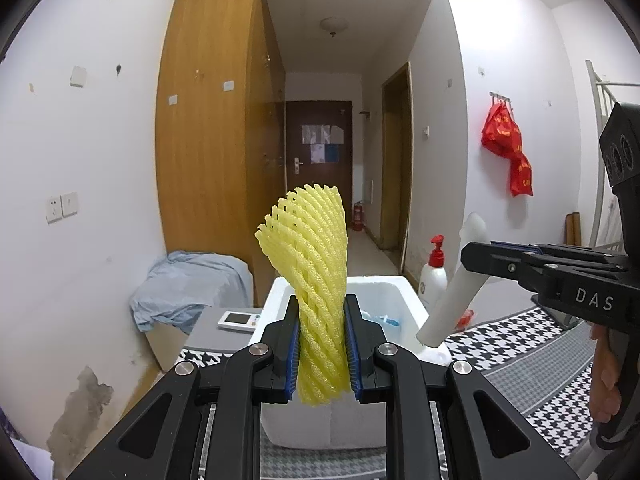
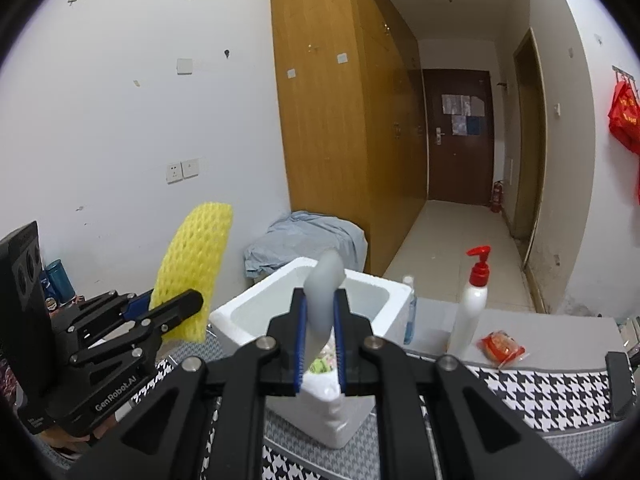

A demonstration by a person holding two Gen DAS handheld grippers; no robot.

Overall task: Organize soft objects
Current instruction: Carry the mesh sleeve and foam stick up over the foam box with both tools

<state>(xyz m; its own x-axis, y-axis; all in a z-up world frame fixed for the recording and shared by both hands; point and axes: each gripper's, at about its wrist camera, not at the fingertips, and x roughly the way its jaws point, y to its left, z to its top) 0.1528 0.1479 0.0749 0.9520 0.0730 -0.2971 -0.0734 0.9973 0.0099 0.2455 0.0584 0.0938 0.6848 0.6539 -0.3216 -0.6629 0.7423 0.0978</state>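
Left hand-held gripper [image 1: 322, 346] clenches upright yellow foam net [image 1: 312, 264]; right hand-held gripper [image 2: 320, 344] clenches white foam tube [image 2: 322, 300]; white foam box [image 1: 408, 300] lies directly ahead, centre frame, both equally near.

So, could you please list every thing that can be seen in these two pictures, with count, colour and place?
foam net sleeve: 1, yellow, clamped upright in the left hand-held gripper
foam sheet: 1, white, clamped in the right hand-held gripper
foam box: 1, white, open, on the houndstooth cloth
pump bottle: 1, white with red pump, right of the box
snack packet: 1, red, beside the pump bottle
clear bottle: 1, bluish, behind the box
remote control: 1, white, left of the box
bedsheet: 1, light blue, heaped by the wardrobe
wardrobe: 1, wooden, left wall
red bags: hanging, right wall
fire extinguisher: 1, red, corridor
left hand-held gripper: black, blue pads
right hand-held gripper: black, blue pads
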